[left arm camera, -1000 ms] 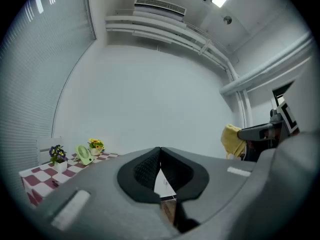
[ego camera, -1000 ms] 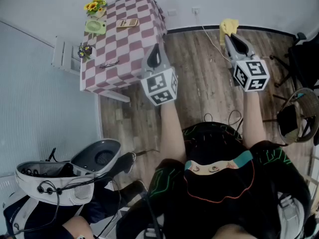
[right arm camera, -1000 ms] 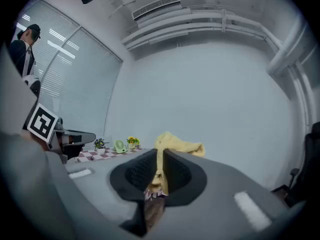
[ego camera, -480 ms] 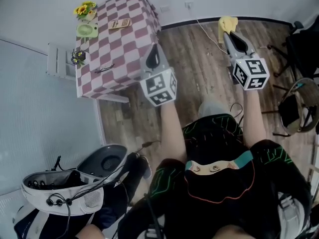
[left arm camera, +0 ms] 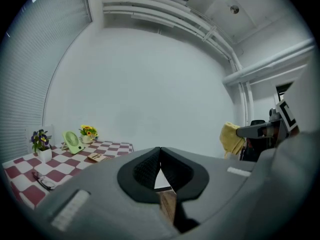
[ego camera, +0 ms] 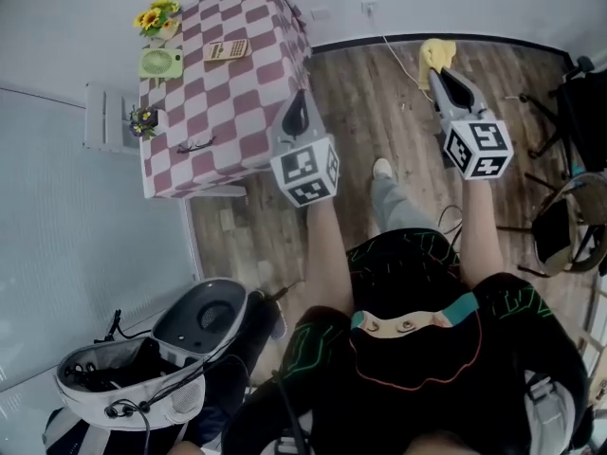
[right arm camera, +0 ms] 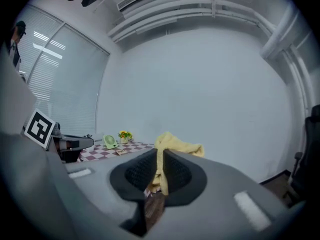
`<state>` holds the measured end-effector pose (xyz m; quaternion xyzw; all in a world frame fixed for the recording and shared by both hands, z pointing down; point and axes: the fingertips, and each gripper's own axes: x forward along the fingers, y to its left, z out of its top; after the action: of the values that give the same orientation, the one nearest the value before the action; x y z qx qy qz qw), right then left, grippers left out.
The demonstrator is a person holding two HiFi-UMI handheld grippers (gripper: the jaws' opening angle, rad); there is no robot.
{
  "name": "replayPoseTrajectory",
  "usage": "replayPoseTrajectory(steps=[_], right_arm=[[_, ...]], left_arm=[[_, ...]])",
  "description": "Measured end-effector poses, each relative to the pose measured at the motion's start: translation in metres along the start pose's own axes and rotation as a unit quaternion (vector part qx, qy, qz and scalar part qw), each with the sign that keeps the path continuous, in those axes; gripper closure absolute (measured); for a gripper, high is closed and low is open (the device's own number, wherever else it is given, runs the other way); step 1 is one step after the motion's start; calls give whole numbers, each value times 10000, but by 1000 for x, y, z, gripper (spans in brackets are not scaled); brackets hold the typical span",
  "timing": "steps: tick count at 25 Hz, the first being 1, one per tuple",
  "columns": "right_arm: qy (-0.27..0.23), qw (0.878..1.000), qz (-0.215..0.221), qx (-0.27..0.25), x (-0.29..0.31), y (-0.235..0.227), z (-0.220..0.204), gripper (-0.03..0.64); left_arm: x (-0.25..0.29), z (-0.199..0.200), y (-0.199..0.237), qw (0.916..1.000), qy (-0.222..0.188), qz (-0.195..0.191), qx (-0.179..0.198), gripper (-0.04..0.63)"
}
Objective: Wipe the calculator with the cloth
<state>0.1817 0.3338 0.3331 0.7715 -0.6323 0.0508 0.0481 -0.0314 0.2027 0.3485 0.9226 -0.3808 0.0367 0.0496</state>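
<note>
A tan calculator (ego camera: 227, 49) lies on the far part of the checkered table (ego camera: 247, 112); in the left gripper view the calculator (left arm camera: 96, 157) shows small, and in the right gripper view it (right arm camera: 120, 152) is tiny. My right gripper (ego camera: 437, 68) is shut on a yellow cloth (ego camera: 435, 53), which bunches above the jaws in the right gripper view (right arm camera: 176, 148). My left gripper (ego camera: 296, 100) hangs over the table's near right corner, jaws shut with nothing between them (left arm camera: 160, 156). Both grippers are held in the air, well away from the calculator.
On the table stand a green fan (ego camera: 159, 62), yellow flowers (ego camera: 154, 17), a small purple flower pot (ego camera: 142, 119) and dark glasses (ego camera: 194, 145). A white radiator (ego camera: 102, 117) stands left of the table. A cable (ego camera: 398, 50) runs on the wood floor. A backpack (ego camera: 142, 368) lies low left, chairs (ego camera: 569, 216) right.
The table has shifted slightly in the head view as the person steps forward; one foot now shows ahead on the floor. Both grippers keep their pose, cloth still held.
</note>
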Motion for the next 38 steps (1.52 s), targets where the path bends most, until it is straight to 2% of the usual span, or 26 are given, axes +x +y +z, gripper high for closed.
replayPoseTrajectory(steps=[4,9,13,19,26,31,38], right_arm=[[245,9994,48,230,46,-18,-19,578],[323,9988,64,350,111,-53,-17,578],[299,9990,75,313,160,-85,-5,578],[95,9996,184,188,221,-124,26,578],[2,9987,457,209,278,-126,39,578],[181,9979,605,172,320,-119,24,578],[349,9985,367,204,386,-145,22,578]], left_arm=[[44,-17,11,9993,370,67,7,586],[114,-17,13,9986,534,30,33,585],[170,-8,11,9986,522,2,36,586],[234,20,10,9996,274,69,65,585],[271,37,41,9991,169,372,110,585],[298,16,69,9980,364,508,-20,584],[377,9,88,9983,494,280,-147,586]])
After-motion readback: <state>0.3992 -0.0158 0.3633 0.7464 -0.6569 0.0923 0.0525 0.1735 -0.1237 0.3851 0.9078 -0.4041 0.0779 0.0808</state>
